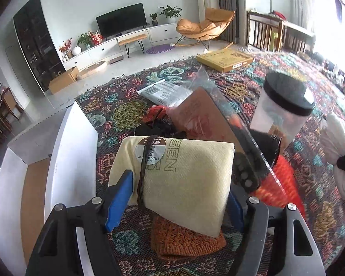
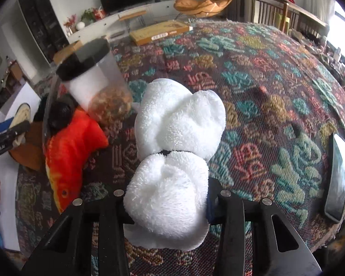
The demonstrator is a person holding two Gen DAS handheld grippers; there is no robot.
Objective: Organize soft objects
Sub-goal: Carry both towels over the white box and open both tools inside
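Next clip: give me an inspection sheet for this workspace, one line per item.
Surface: patterned woven cloth covering the table.
Job's things: cream folded towel with a round sticker, in the left gripper; white fluffy towel in the right gripper; orange knitted cloth under the cream towel; red-orange fish plush lying on the cloth.
Clutter: clear jar with black lid, phone near the right edge, flat cardboard box, plastic bags.
Grippers: both jaws closed on their towels.
Cables: nothing seen.
Surroundings: living room with TV, orange lounge chair, white open box to the left.
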